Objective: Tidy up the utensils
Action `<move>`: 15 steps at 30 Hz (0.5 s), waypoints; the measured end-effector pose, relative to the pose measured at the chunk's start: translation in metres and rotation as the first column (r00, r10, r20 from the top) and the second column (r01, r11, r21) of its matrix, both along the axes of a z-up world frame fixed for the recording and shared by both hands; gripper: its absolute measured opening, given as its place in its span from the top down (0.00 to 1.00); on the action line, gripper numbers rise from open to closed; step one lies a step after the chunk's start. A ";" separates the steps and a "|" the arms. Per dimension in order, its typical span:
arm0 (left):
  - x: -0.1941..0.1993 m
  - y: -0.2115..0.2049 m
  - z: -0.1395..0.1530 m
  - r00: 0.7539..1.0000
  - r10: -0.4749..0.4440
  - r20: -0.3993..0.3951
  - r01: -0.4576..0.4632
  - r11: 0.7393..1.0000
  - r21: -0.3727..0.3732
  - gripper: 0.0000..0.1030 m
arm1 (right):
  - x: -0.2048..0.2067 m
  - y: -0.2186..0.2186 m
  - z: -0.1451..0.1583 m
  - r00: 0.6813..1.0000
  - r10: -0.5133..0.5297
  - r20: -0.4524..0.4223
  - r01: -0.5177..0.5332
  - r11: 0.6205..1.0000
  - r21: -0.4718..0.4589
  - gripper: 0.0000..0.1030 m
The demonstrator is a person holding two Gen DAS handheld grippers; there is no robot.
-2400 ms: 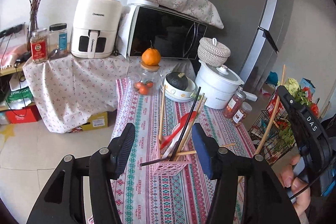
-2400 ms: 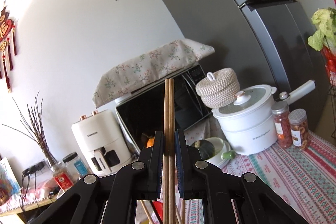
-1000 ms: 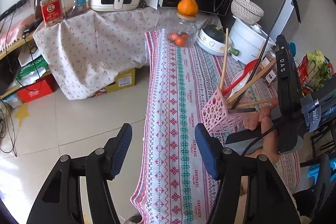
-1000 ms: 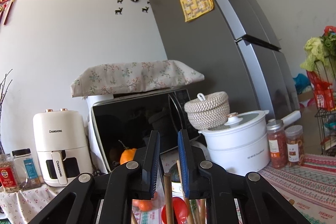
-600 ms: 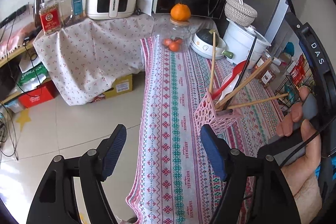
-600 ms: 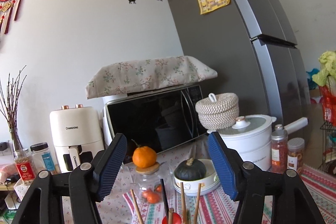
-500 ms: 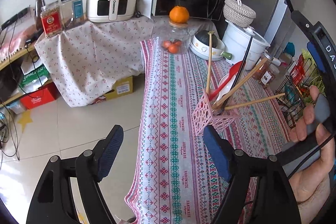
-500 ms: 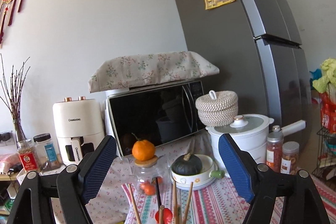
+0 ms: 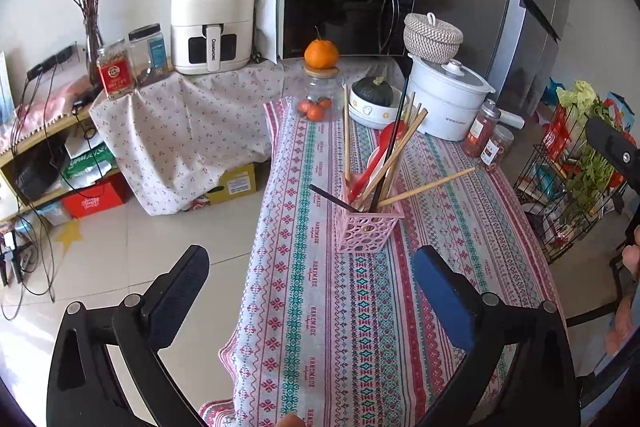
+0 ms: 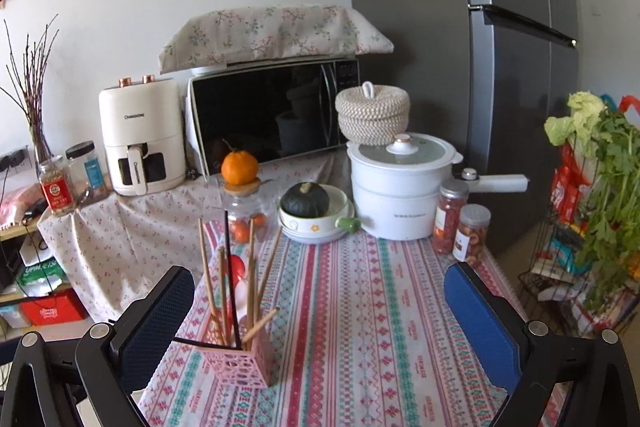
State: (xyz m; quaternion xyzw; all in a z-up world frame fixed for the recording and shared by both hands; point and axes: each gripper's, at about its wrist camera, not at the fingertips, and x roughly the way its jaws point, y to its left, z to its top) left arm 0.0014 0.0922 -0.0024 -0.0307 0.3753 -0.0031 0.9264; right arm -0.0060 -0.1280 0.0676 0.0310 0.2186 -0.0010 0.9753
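On the patterned tablecloth (image 9: 360, 307) stands the pink perforated holder (image 9: 369, 223), chopsticks (image 9: 400, 151) and a red spoon (image 9: 390, 139) inside. Left gripper (image 9: 308, 291) and right gripper (image 10: 320, 311) hang near it, jaws opening, empty. Sorting looks finished; next, a check for strays.

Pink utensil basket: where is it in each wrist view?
Left wrist: pink utensil basket at centre, standing on the striped tablecloth.
Right wrist: basket lower left, beside the left finger.
Shared landmark: the orange on the glass jar behind it.
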 end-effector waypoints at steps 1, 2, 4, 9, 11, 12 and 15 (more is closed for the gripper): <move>-0.006 -0.006 0.005 1.000 -0.003 0.017 0.003 1.000 0.010 0.00 | -0.006 -0.007 0.000 1.000 -0.015 -0.007 0.015 1.000 -0.006 0.00; -0.012 -0.012 0.009 0.999 -0.010 0.036 0.009 1.000 0.014 0.00 | -0.012 -0.016 -0.001 0.999 -0.034 -0.014 0.034 0.999 -0.003 0.00; -0.024 -0.022 0.018 0.997 -0.017 0.070 0.016 1.000 0.014 0.00 | -0.024 -0.033 -0.003 0.998 -0.062 -0.020 0.063 0.998 0.019 0.00; -0.045 -0.048 0.028 0.993 -0.039 0.113 0.036 0.999 0.031 0.00 | -0.038 -0.054 0.002 0.995 -0.087 -0.041 0.088 0.996 0.003 0.00; -0.049 -0.057 0.028 0.992 -0.049 0.112 0.045 0.998 0.034 0.00 | -0.043 -0.055 0.005 0.997 -0.069 -0.035 0.069 0.998 -0.007 0.00; -0.050 -0.061 0.028 0.992 -0.053 0.111 0.050 0.998 0.035 0.00 | -0.045 -0.054 0.005 0.997 -0.064 -0.032 0.064 0.998 -0.017 0.00; -0.051 -0.069 0.028 0.991 -0.054 0.119 0.049 0.998 0.042 0.00 | -0.047 -0.050 0.003 0.998 -0.056 -0.032 0.054 0.997 -0.060 0.00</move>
